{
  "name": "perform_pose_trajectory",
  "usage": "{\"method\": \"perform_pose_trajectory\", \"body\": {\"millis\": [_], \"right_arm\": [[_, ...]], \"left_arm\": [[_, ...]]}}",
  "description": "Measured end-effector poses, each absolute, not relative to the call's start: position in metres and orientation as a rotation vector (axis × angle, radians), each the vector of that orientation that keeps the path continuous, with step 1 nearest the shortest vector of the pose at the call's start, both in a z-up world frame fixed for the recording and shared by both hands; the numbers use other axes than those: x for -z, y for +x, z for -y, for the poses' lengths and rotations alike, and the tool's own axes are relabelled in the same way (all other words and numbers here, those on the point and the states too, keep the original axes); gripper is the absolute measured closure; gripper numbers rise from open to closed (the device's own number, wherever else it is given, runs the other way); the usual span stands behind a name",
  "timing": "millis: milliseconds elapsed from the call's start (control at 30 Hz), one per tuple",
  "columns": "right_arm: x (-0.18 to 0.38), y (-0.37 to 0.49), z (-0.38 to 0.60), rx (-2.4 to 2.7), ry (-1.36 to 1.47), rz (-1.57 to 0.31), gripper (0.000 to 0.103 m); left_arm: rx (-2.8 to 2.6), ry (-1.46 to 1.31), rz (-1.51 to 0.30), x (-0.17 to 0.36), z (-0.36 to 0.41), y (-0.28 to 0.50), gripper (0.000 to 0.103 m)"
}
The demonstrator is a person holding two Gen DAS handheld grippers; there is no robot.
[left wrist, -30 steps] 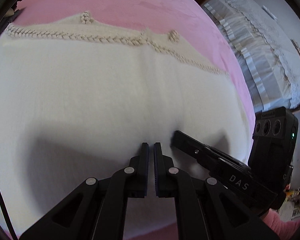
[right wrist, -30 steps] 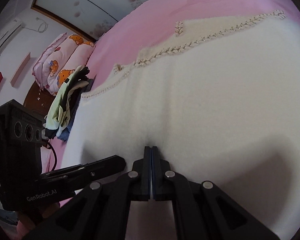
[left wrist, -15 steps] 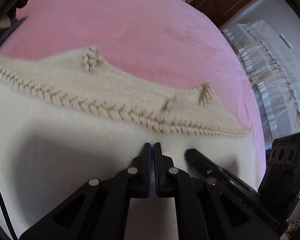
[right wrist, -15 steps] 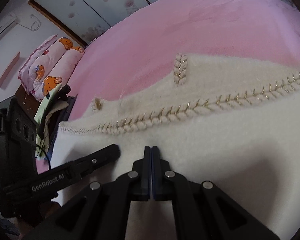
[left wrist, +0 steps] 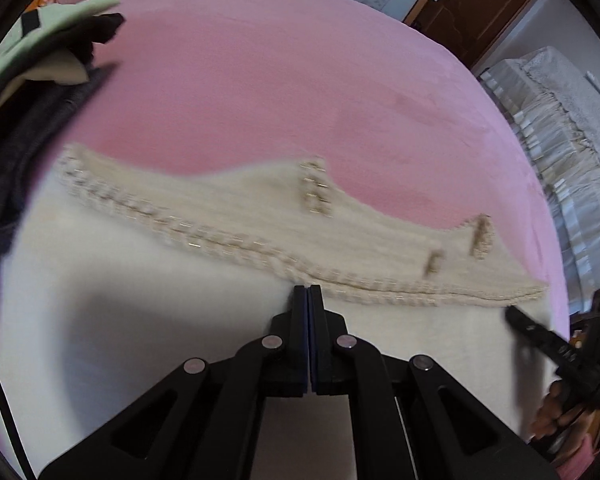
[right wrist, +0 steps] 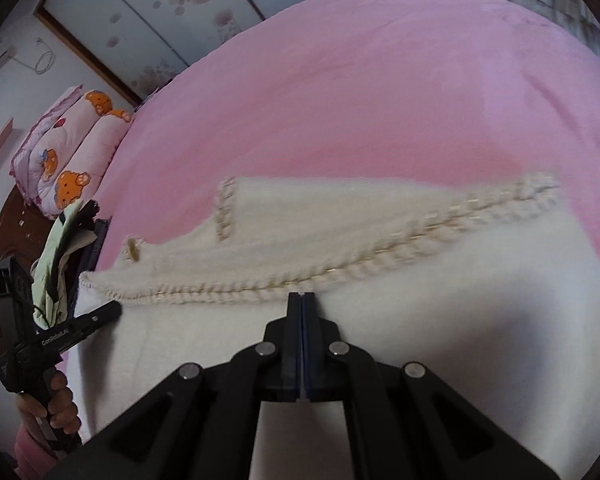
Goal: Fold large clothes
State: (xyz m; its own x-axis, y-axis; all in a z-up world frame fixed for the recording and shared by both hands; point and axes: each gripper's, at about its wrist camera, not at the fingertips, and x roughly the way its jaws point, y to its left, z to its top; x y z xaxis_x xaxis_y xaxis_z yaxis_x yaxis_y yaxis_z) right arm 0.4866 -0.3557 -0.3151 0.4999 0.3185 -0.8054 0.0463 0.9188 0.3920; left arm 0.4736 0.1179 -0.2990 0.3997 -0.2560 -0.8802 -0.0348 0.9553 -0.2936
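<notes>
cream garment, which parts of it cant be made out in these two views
- Cream garment near edge: both wrist views, hidden under the shut left gripper and right gripper.
- Whether the jaws pinch fabric: cannot tell, tips cover it.
- Braided trim: blurred by motion in both views.
- Left end: left wrist view, behind the clothes pile.

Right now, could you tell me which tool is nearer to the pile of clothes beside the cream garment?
Left. The left tool lies at the cream garment end beside the clothes pile; the right tool works further along the garment, away from the pile.
</notes>
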Motion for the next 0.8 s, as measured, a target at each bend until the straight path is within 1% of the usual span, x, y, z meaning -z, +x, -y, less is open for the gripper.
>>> {"method": "perform_pose_trajectory", "body": {"millis": [133,200,300,367,400,467,600,800], "right_arm": [[0.306,0.477,0.417,-0.021,0.457,-1.022,0.103],[0.299,0.468,0.444,0.079,0.447,-1.013,0.103],[0.290,0.452,0.478,0.136,0.528,-0.988,0.103],[0.284,0.446,0.489,0.284,0.433,-1.006,0.103],[0.283,0.441,0.496,0.306,0.436,-1.000,0.103],[0.279,0.429,0.511,0.302,0.538,-0.972,0.103],[0.265,0.415,0.512,0.299,0.552,-0.938,0.103],[0.256,0.425,0.468,0.140,0.586,-1.017,0.103]], "left_arm": [[0.101,-0.318,-1.163,0.295,-0.158,0.471,0.102],[0.033,-0.262,-1.148,0.292,-0.175,0.469,0.102],[-0.042,-0.196,-1.131,0.290,-0.201,0.468,0.102],[-0.108,-0.175,-1.118,0.288,-0.220,0.469,0.102],[-0.120,-0.177,-1.116,0.286,-0.227,0.470,0.102],[-0.136,-0.216,-1.105,0.280,-0.243,0.469,0.102],[-0.172,-0.143,-1.075,0.264,-0.252,0.467,0.102],[-0.137,-0.150,-1.068,0.235,-0.260,0.453,0.101]]}}
